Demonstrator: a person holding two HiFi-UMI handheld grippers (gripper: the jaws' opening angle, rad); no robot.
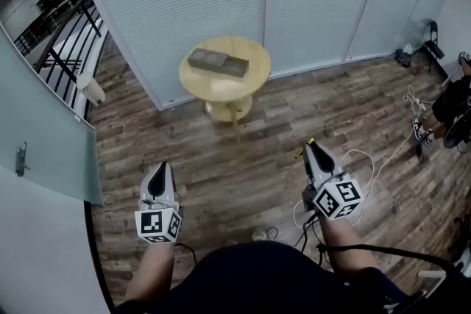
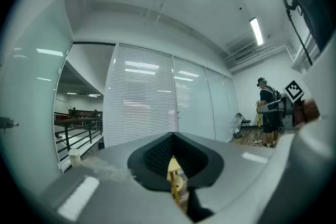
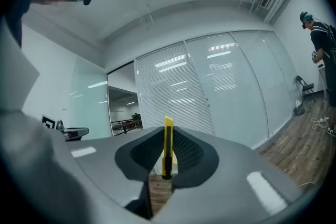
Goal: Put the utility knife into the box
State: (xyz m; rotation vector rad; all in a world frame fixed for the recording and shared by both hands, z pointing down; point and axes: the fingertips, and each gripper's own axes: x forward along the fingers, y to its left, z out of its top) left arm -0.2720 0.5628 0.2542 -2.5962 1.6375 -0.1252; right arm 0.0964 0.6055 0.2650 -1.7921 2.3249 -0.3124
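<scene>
Right gripper view: right claw [image 3: 167,153] is clamped on the utility knife [image 3: 168,141], 1 knife only, pinched btwn the ribbed black pads. Its long axis stands upright in this view, across the jaws' closing line. The yellow end pokes up past the jaw tips and the darker end hangs just below the pads. Can't tell which end carries the blade. In head view a bit of yellow shows at the claw's front tip, pointing fwd and away from the person.

Left claw [image 2: 174,159] has its jaws drawn together to a thin slit w/ nothing gripped. Head view shows it low on the left, level w/ the right one, both over the wood floor [image 1: 243,151] and well apart from each other. 2 claws, 1 in each hand.

Further out: 1 round wooden table [image 1: 254,73] stands ahead by the blind-covered glass wall, well apart from both claws. On it lies 1 grey box [image 1: 218,62], long side running left-right, slightly skewed. White cables [image 1: 409,130] trail over the floor on the right, and a 2nd person [image 1: 450,104] is at that edge.
</scene>
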